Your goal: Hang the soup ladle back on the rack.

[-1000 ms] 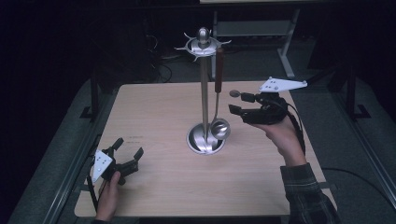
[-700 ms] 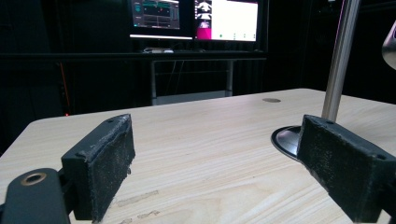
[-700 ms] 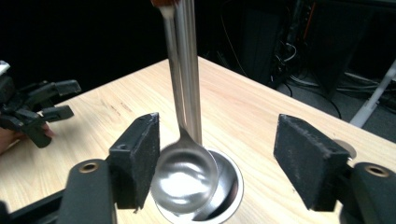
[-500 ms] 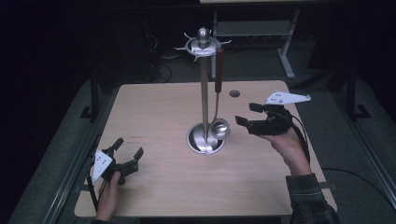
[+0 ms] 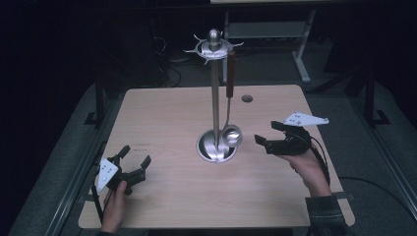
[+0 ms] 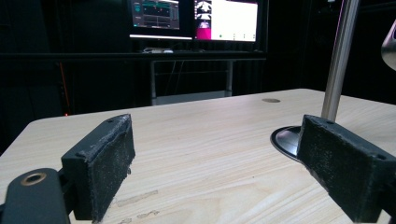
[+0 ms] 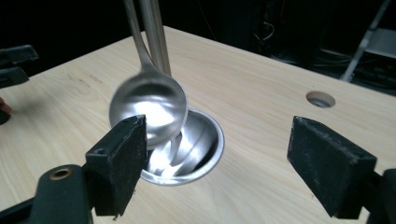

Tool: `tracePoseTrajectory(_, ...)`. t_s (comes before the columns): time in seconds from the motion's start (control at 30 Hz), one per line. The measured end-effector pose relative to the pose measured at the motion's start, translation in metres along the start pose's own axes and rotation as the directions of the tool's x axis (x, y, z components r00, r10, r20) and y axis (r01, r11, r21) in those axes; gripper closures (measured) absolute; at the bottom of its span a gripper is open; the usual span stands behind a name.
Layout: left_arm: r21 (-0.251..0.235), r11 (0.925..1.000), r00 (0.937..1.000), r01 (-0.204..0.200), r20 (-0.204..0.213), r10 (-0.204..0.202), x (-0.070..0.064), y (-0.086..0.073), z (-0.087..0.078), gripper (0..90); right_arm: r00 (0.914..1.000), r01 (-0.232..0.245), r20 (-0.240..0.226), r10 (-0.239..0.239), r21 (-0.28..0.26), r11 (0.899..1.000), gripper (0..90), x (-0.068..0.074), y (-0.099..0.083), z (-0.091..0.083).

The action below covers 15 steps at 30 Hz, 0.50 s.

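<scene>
Steel ladle (image 5: 231,135) hangs on the stand (image 5: 215,98); we judge our wide-jawed right gripper (image 5: 268,139) must close in, left gripper (image 5: 134,164) wide, idle

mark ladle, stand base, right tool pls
ladle (image 5: 231,135), high view, on its bowl
stand base (image 7: 205,135), right gripper view, on its dished rim
right tool (image 5: 268,136), high view, between its open tips

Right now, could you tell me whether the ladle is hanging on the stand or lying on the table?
Hanging. The ladle hangs upright from the stand, bowl just above its base; the right gripper is open beside it.
</scene>
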<state>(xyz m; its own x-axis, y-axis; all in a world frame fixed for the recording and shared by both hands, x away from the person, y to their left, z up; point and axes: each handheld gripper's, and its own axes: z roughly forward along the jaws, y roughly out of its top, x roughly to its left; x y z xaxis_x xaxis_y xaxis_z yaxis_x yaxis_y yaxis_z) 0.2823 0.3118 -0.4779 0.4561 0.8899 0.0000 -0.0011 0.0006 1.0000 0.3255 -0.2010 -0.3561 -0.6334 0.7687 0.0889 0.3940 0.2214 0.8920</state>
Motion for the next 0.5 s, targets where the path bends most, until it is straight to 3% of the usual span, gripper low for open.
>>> tracePoseTrajectory(0.5, 0.014, 0.9998, 0.9999, -0.015, 0.004, 0.015, 0.001, 0.000, -0.001, 10.6, 0.9970, -0.036, 0.069, 0.036, 0.002, 0.999, 16.9, -0.015, -0.034, -0.002)
